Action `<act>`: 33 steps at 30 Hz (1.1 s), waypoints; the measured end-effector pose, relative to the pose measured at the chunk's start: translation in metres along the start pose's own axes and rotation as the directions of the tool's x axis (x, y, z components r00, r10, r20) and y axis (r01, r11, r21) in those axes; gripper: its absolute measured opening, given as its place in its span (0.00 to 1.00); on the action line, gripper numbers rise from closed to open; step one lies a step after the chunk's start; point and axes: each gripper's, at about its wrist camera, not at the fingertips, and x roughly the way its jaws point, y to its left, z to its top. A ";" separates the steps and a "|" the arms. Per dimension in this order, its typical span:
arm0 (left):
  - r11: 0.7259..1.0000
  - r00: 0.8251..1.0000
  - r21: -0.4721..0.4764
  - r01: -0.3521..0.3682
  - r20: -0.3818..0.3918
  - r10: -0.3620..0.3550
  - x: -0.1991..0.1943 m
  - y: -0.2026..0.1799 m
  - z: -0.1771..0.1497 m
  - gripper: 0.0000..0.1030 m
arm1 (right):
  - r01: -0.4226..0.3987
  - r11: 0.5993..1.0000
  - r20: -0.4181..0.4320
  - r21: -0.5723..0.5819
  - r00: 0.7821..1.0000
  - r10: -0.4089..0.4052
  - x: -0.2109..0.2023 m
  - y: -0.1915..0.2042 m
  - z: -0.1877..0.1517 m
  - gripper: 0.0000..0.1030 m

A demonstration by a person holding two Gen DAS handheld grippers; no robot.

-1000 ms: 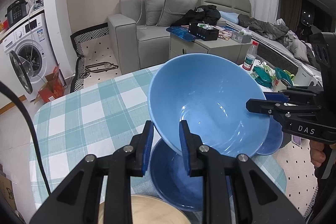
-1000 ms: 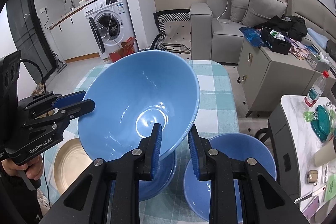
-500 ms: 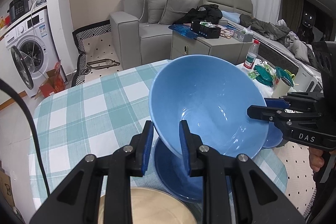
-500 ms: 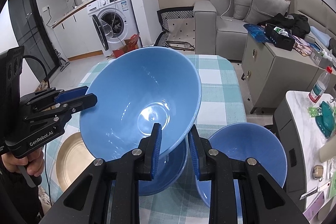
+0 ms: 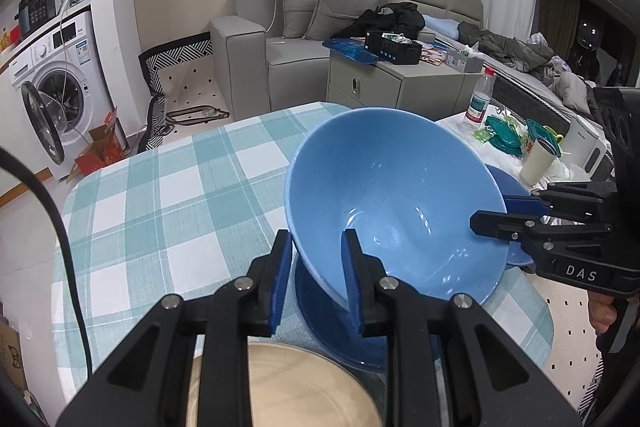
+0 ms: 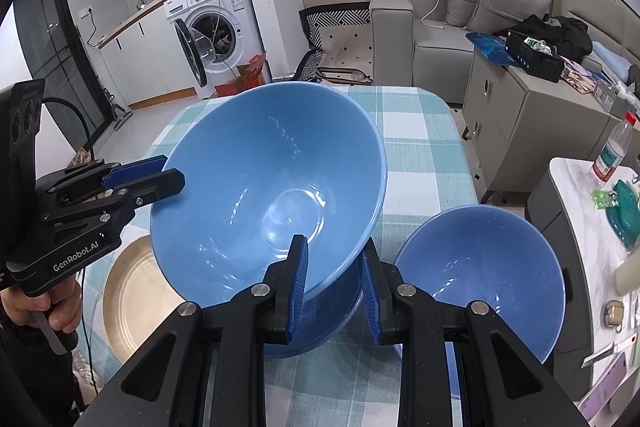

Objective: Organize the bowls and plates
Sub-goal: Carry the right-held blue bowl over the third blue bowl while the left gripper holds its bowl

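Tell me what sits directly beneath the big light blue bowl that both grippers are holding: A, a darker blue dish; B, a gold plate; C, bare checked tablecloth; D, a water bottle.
A: in the right wrist view the big light blue bowl, clamped at its rim by the right gripper and the left gripper, hangs over a darker blue dish; the gold plate lies off to one side.

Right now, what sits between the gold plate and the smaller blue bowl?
A dark blue plate, beneath the big blue bowl both grippers hold; the right wrist view shows it.
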 end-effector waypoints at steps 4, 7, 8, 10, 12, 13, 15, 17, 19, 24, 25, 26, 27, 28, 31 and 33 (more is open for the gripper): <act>1.000 1.000 -0.008 -0.006 -0.007 0.006 0.002 0.002 -0.007 0.22 | -0.009 1.000 -0.011 -0.003 1.000 0.009 0.005 0.002 -0.005 0.25; 1.000 1.000 -0.013 -0.008 -0.014 0.008 0.004 0.003 -0.010 0.22 | -0.013 1.000 -0.015 -0.005 1.000 0.013 0.007 0.002 -0.006 0.25; 1.000 1.000 -0.014 -0.009 -0.016 0.009 0.005 0.003 -0.011 0.22 | -0.015 1.000 -0.016 -0.004 1.000 0.015 0.007 0.002 -0.007 0.25; 1.000 1.000 -0.015 -0.011 -0.021 0.010 0.006 0.004 -0.013 0.22 | -0.017 1.000 -0.018 -0.004 1.000 0.017 0.010 0.000 -0.006 0.25; 1.000 1.000 -0.013 -0.015 -0.024 0.015 0.007 0.004 -0.014 0.22 | -0.020 1.000 -0.023 -0.004 1.000 0.020 0.012 0.000 -0.007 0.25; 1.000 1.000 -0.012 -0.017 -0.027 0.016 0.007 0.005 -0.015 0.22 | -0.020 1.000 -0.025 -0.003 0.999 0.020 0.013 0.001 -0.007 0.25; 1.000 0.999 -0.012 -0.020 -0.032 0.020 0.008 0.005 -0.016 0.22 | -0.022 1.000 -0.029 -0.007 0.999 0.022 0.014 0.001 -0.008 0.25; 1.000 0.999 -0.012 -0.021 -0.037 0.021 0.009 0.005 -0.018 0.22 | -0.025 1.000 -0.032 -0.008 0.999 0.025 0.014 0.001 -0.009 0.25; 1.000 0.999 -0.009 -0.022 -0.044 0.021 0.009 0.004 -0.019 0.22 | -0.026 1.000 -0.032 -0.006 0.999 0.026 0.014 0.001 -0.011 0.25; 1.000 0.999 -0.003 -0.019 -0.051 0.019 0.010 0.002 -0.022 0.22 | -0.025 1.000 -0.043 -0.003 0.999 0.025 0.015 0.000 -0.013 0.25; 1.000 0.999 -0.001 -0.019 -0.051 0.018 0.010 0.001 -0.022 0.22 | -0.025 1.000 -0.045 -0.003 0.999 0.025 0.016 0.000 -0.014 0.25; 1.000 0.998 0.001 -0.019 -0.053 0.019 0.010 0.001 -0.023 0.22 | -0.025 1.000 -0.048 -0.002 0.999 0.025 0.016 0.000 -0.014 0.25; 1.000 0.998 0.002 -0.018 -0.055 0.019 0.010 0.001 -0.023 0.22 | -0.026 1.000 -0.051 -0.002 0.998 0.026 0.017 -0.001 -0.016 0.25; 1.000 0.998 0.004 -0.019 -0.058 0.019 0.010 0.000 -0.024 0.22 | -0.026 1.000 -0.053 -0.001 0.998 0.026 0.018 -0.001 -0.017 0.25; 1.000 0.998 0.007 -0.020 -0.065 0.020 0.011 0.000 -0.026 0.22 | -0.028 1.000 -0.064 -0.003 0.998 0.027 0.020 0.000 -0.019 0.25; 1.000 0.997 0.008 -0.021 -0.070 0.021 0.011 0.001 -0.028 0.22 | -0.029 1.000 -0.070 -0.004 0.997 0.029 0.022 0.000 -0.021 0.25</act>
